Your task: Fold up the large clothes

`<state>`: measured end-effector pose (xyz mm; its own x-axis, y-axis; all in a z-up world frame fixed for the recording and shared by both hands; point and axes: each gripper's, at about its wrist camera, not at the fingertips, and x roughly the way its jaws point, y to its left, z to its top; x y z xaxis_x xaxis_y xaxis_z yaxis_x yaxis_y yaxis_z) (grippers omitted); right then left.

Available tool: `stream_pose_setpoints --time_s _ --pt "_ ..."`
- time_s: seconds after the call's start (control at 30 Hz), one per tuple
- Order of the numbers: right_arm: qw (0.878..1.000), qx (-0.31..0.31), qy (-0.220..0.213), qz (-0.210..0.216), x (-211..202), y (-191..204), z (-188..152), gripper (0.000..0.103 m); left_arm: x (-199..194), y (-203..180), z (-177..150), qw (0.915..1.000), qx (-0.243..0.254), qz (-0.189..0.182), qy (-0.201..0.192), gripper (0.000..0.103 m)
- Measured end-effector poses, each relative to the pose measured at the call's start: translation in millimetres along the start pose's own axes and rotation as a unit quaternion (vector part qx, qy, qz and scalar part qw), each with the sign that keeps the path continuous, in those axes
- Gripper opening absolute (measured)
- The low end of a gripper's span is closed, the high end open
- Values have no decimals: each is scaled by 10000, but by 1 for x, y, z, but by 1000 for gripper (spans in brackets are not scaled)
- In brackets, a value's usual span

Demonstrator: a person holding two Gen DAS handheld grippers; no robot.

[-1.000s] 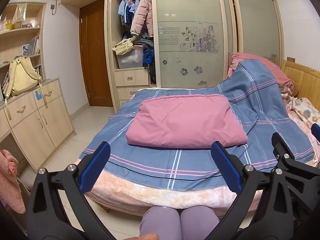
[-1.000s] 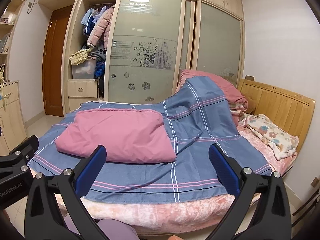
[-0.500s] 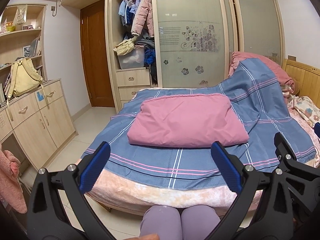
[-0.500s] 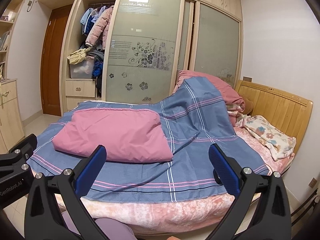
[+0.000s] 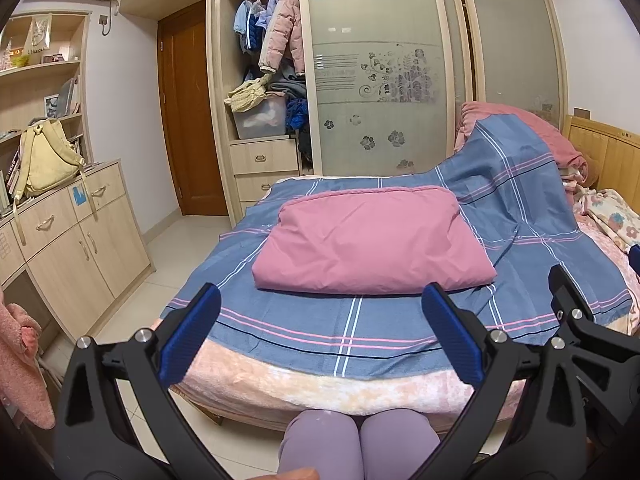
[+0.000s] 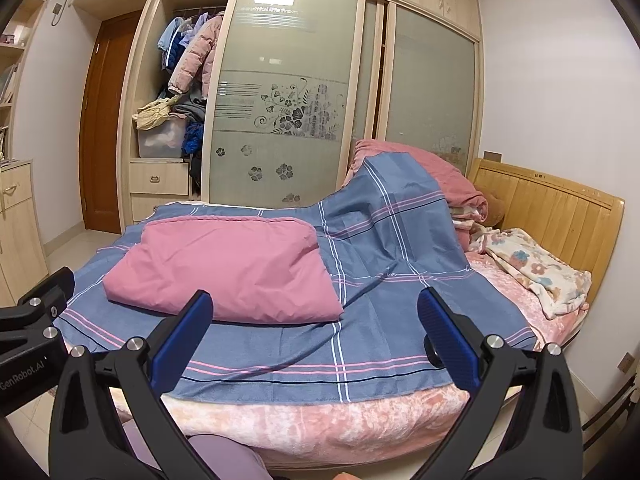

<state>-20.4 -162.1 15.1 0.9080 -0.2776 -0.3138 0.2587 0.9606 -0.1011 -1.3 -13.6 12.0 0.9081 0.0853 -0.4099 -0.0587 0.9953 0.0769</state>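
Fingers on your left gripper stand wide apart with nothing between them, held in the air short of the near edge of the bed. Your right gripper is spread just as wide and also holds nothing; part of its black frame cuts into the right edge of the left view, and part of the left gripper's frame shows at the left edge of the right view.

You have the folded pink cloth lying flat on the blue checked sheet, in the middle of the bed toward the wardrobe side, well apart from both sets of fingers. How many layers it has you cannot tell, since only its top face and its near folded edge show. The sheet rises at the headboard end over a heap of pink bedding and hides most of it. A flowered blanket lies crumpled beside the headboard.

Your knees in purple trousers show under the left gripper, touching or just short of the bed's edge; the rest of you is out of view. The wardrobe's frosted doors hide its inside, except for the open section with hanging coats. A yellow backpack sits on the cabinet at the left.
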Motion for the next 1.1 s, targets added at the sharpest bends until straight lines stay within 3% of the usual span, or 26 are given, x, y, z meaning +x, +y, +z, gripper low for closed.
stream_pose_setpoints --time_s 1.1 --pt "10000 61 57 -8 0 2 -3 102 3 8 -3 9999 -4 -153 29 101"
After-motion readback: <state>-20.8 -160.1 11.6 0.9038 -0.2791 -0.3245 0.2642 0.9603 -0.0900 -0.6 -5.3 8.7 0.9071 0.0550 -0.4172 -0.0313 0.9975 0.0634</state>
